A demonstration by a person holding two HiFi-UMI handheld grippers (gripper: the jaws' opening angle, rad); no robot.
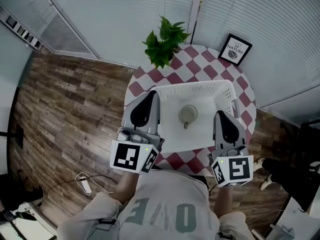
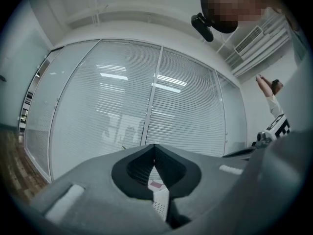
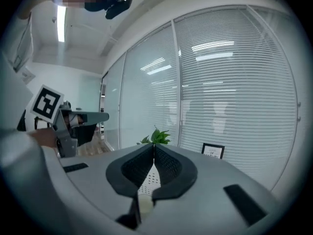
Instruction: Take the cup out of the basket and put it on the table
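A pale cup [image 1: 188, 115] with its handle toward me sits inside the white perforated basket [image 1: 172, 92] on the round checkered table [image 1: 200, 66]. My left gripper [image 1: 148, 98] hovers over the basket's left edge, raised and pointing forward; its jaws meet at the tips with nothing between them [image 2: 154, 146]. My right gripper [image 1: 223, 116] hangs over the basket's right edge, likewise shut and empty [image 3: 153, 145]. Both stand apart from the cup, one on each side. Through the gap under the right jaws a strip of basket wall [image 3: 149, 177] shows.
A green potted plant [image 1: 164, 41] and a small framed picture [image 1: 235, 49] stand at the table's far edge, before blinds-covered windows. Wood flooring [image 1: 65, 114] surrounds the table, with a cable and power strip [image 1: 86, 183] at the lower left.
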